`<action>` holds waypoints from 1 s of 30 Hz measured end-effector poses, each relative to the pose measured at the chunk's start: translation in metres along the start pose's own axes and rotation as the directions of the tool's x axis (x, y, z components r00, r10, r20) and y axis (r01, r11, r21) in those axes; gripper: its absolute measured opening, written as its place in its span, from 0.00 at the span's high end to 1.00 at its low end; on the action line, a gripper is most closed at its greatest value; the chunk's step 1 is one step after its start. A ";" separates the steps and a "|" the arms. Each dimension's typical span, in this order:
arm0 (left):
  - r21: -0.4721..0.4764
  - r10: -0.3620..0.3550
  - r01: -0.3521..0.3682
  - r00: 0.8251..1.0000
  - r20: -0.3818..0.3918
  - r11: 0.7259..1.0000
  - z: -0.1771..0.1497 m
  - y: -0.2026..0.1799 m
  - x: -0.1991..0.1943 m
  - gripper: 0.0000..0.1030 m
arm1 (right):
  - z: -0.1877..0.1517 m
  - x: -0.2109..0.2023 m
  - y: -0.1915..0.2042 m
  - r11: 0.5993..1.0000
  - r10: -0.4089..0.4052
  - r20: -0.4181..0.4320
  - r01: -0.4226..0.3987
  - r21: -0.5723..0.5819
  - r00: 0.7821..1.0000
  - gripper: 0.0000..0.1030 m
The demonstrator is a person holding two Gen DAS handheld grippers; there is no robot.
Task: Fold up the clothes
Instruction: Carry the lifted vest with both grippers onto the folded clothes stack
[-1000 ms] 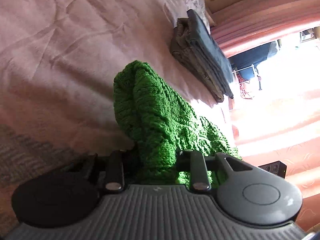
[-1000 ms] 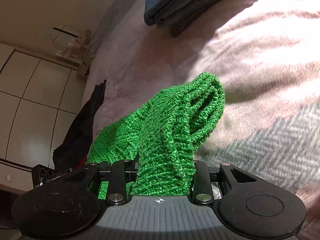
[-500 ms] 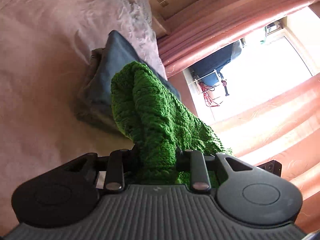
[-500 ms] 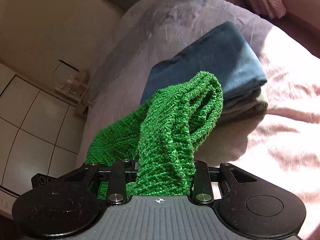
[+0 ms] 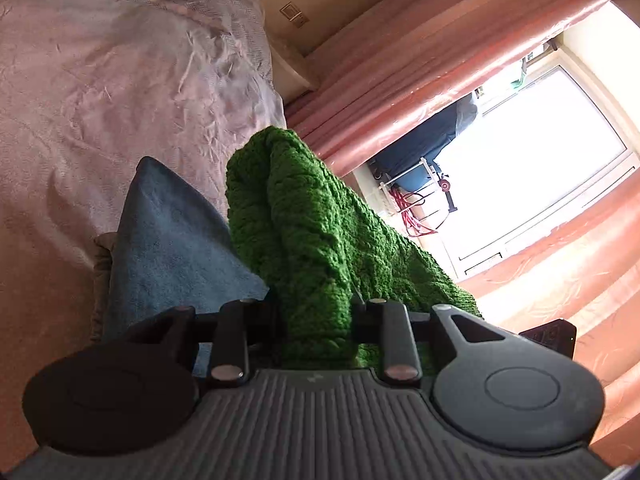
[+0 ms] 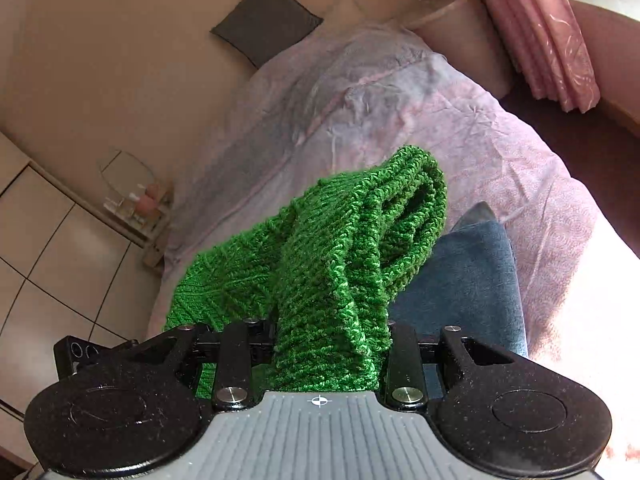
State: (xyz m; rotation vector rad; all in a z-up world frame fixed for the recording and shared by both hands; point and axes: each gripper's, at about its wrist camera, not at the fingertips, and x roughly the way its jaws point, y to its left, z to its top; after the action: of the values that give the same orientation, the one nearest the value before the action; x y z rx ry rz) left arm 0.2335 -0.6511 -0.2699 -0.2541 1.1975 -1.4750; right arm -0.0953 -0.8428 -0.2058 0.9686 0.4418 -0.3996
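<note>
left gripper [image 5: 316, 320]: clenched on the knit [image 5: 304, 240], a thick wad between the jaws.
right gripper [image 6: 332, 344]: same, clamped on a folded bundle of the knit [image 6: 352, 264].
knit position: lifted off the bed [image 5: 80, 100], frame centre in both views, right above the stack [image 5: 172, 248], whose blue top layer fills lower centre-left of the left view.
axis: I read the long axis as running gripper to gripper, sideways across the frames; folded edge points away from the cameras, toward the pillow [image 6: 266, 20] at upper centre.
step, my guess: setting it on the stack.
how I'd do it: keep both grippers level, lower together, square edges to the stack [image 6: 472, 280], let go only once it rests.
</note>
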 end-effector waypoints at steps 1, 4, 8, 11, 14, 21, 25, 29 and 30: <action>-0.003 0.005 -0.005 1.000 -0.006 1.000 0.001 0.005 0.005 0.77 | 0.000 0.006 -0.006 1.000 -0.005 -0.005 0.005 0.002 1.000 0.70; -0.002 0.025 -0.025 0.999 -0.021 1.000 0.001 0.019 0.021 0.76 | -0.003 0.021 -0.023 1.000 -0.017 -0.013 0.017 0.011 1.000 0.70; 0.016 0.079 -0.079 0.997 0.015 0.997 -0.001 0.024 0.006 0.70 | -0.011 0.042 -0.047 0.995 -0.102 0.005 0.102 -0.002 0.995 0.51; 0.027 0.119 -0.120 0.992 0.044 0.992 -0.003 0.028 -0.006 0.65 | -0.021 0.037 -0.057 0.982 -0.187 0.058 0.187 0.008 0.981 0.39; 0.037 0.159 -0.162 0.985 0.073 0.986 -0.004 0.033 -0.017 0.63 | -0.032 0.010 -0.058 0.969 -0.248 0.131 0.246 0.037 0.960 0.38; 0.302 0.223 -0.273 0.956 0.190 0.913 -0.038 -0.018 -0.054 0.93 | -0.070 -0.036 0.003 0.872 -0.376 0.372 0.460 -0.167 0.849 0.38; 0.446 0.253 -0.310 0.950 0.183 0.840 -0.073 -0.041 -0.047 0.98 | -0.101 -0.022 0.035 0.802 -0.360 0.400 0.498 -0.328 0.843 0.39; 0.544 0.323 -0.357 0.933 0.162 0.759 -0.099 -0.038 -0.025 1.00 | -0.131 0.009 0.036 0.734 -0.364 0.406 0.527 -0.429 0.838 0.39; 0.547 0.327 -0.363 0.930 0.166 0.755 -0.103 -0.034 -0.024 1.00 | -0.136 0.018 0.032 0.725 -0.362 0.397 0.523 -0.449 0.843 0.39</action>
State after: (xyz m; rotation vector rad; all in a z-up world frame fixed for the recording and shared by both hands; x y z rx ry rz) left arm 0.1454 -0.5844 -0.2794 0.3232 0.6541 -1.4082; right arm -0.0882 -0.7130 -0.2598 0.2205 0.4905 -0.7967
